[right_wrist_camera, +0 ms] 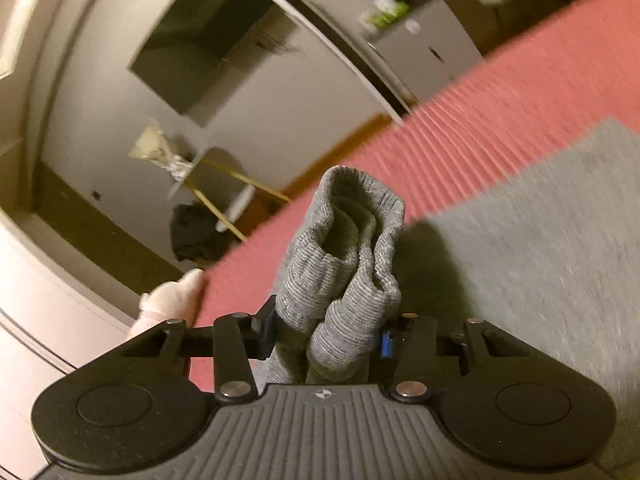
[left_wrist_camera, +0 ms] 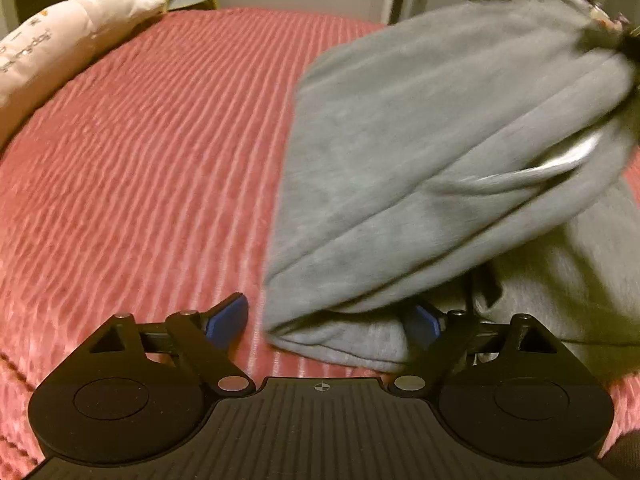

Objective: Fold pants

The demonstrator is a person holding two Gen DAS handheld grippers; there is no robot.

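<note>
Grey sweatpants (left_wrist_camera: 440,152) lie on a pink ribbed bedspread (left_wrist_camera: 140,160), with one part lifted up toward the upper right. My left gripper (left_wrist_camera: 332,320) is open low over the bed, its blue pads either side of the folded lower edge of the pants. My right gripper (right_wrist_camera: 324,340) is shut on the ribbed grey cuffs (right_wrist_camera: 352,248) of the pants and holds them bunched upright above the bed. More of the grey pants (right_wrist_camera: 540,240) lies flat on the pink bedspread (right_wrist_camera: 480,112) to the right.
A cream plush pillow (left_wrist_camera: 60,48) lies at the bed's far left; its end also shows in the right wrist view (right_wrist_camera: 168,304). Beyond the bed stand a small round table with yellow legs (right_wrist_camera: 224,192), a dark heap (right_wrist_camera: 192,236) on the floor and a cabinet (right_wrist_camera: 424,52).
</note>
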